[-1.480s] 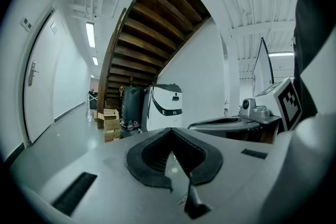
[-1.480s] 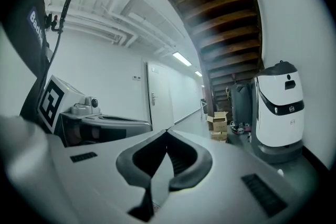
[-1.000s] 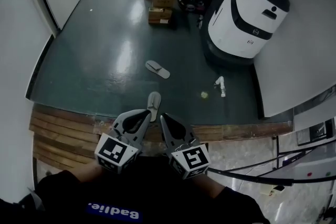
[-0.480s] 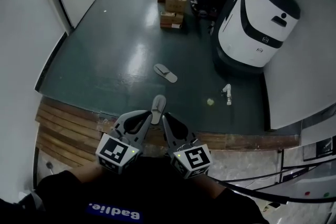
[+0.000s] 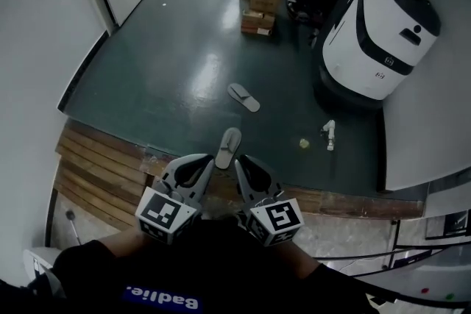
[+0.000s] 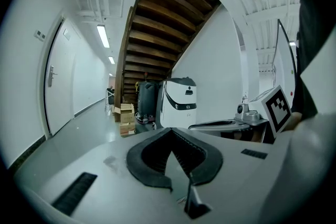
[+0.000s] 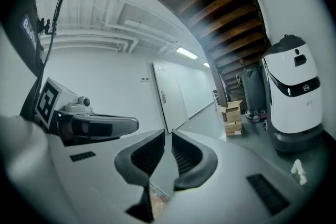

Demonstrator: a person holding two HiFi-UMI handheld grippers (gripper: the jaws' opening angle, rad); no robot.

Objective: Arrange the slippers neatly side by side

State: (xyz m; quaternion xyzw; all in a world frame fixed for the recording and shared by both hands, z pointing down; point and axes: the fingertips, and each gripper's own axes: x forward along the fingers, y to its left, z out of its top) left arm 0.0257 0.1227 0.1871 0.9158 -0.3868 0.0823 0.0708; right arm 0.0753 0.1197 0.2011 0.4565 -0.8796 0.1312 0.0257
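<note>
On the dark floor (image 5: 184, 48) the near slipper (image 5: 229, 148) lies just ahead of the jaws, with the far slipper (image 5: 243, 97) beyond it. Nothing is picked up yet. The left gripper (image 5: 204, 160) is closed and empty, and the right gripper (image 5: 241, 162) has empty jaws that are opening. Next, I think, they must reach down for the near slipper

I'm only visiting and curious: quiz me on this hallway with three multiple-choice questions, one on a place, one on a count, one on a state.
1. The nearer slipper lies: A on a chair; B on the dark floor, close to the wooden boards; C in a basket.
2. Slippers on the floor: A one; B two; C four.
3. The two slippers are: A stacked; B neatly paired; C apart, pointing different ways.
Answers: 1 B, just beyond the boards; 2 B, the farther slipper is the only other; 3 C, bare floor separates them.
</note>
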